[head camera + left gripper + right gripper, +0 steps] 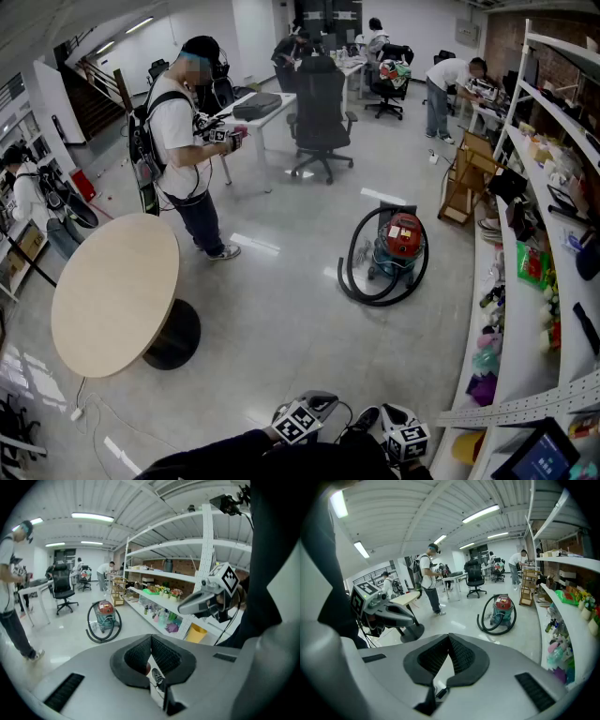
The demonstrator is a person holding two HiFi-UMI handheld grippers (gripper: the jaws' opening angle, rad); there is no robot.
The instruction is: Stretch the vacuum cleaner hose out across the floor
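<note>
Both the left gripper (151, 637) and the right gripper (449, 636) have their jaws pressed together on nothing. They are held low near the body, probably because the vacuum cleaner (403, 240) stands well ahead on the floor. Its black hose (373, 299) lies coiled around the canister, not yet stretched out. The head view shows that loop from above. The gripper views show each other's marker cubes. Where the hose's free end lies is too small to tell.

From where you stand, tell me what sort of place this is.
Probably an open-plan office or lab workspace: a black office chair beside white desks, long white shelving stocked with supplies along the right side, and a red vacuum cleaner on the glossy floor.
</note>
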